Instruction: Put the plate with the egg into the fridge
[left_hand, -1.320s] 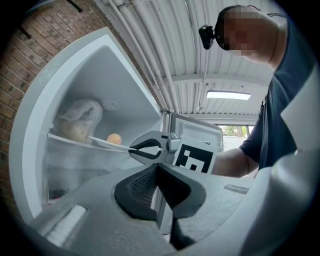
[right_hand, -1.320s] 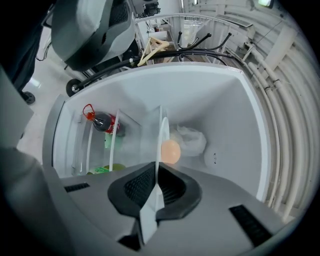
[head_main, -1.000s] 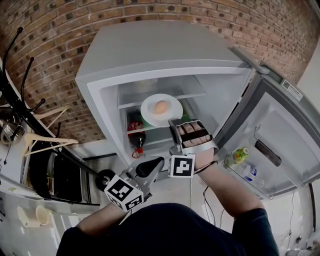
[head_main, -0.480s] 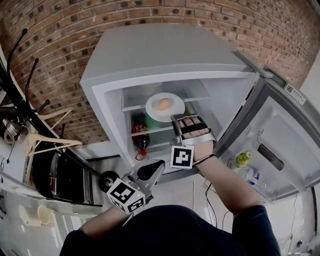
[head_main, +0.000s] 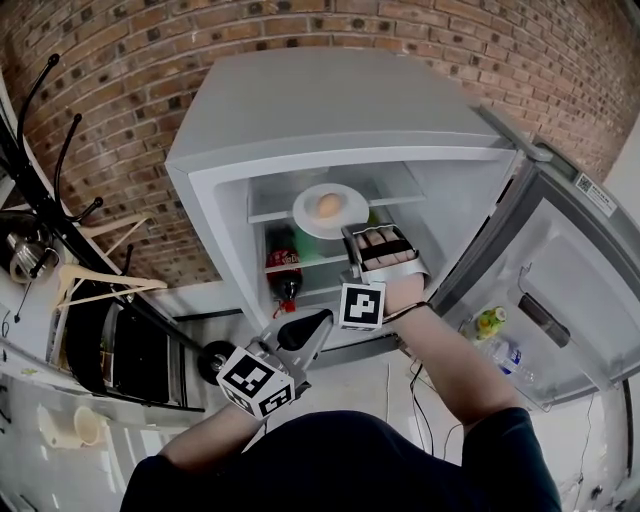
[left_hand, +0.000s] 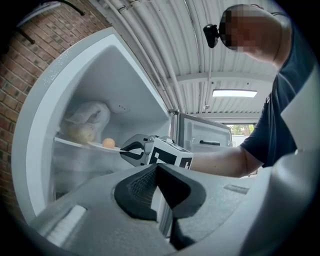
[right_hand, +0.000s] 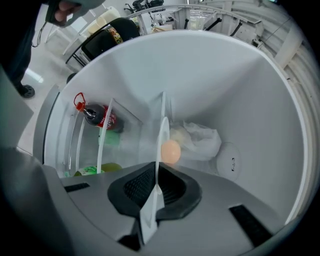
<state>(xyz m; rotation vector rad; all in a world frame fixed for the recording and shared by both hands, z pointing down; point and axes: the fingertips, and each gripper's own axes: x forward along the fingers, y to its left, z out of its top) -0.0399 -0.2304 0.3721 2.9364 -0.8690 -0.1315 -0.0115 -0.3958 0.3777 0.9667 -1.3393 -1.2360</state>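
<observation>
A white plate (head_main: 330, 210) carrying a brown egg (head_main: 328, 205) sits inside the open fridge (head_main: 320, 100), level with the upper glass shelf (head_main: 270, 212). My right gripper (head_main: 352, 236) is shut on the plate's near rim. In the right gripper view the plate (right_hand: 162, 137) shows edge-on between the pads of that right gripper (right_hand: 156, 175), with the egg (right_hand: 170, 151) just beyond. Whether the plate rests on the shelf I cannot tell. My left gripper (head_main: 305, 335) hangs below the fridge opening, shut and empty; in its own view the left gripper (left_hand: 157, 167) points at the right gripper (left_hand: 134, 150).
A cola bottle (head_main: 282, 270) stands on the lower shelf, and a green item (right_hand: 92, 171) lies below. A white bag (right_hand: 200, 140) lies at the back of the upper shelf. The open door (head_main: 560, 280) holds bottles (head_main: 487, 321) at the right. A coat rack (head_main: 40, 170) stands at the left.
My right gripper has carried the plate with the egg a little deeper into the fridge, over the upper shelf. The left gripper has hardly moved.
</observation>
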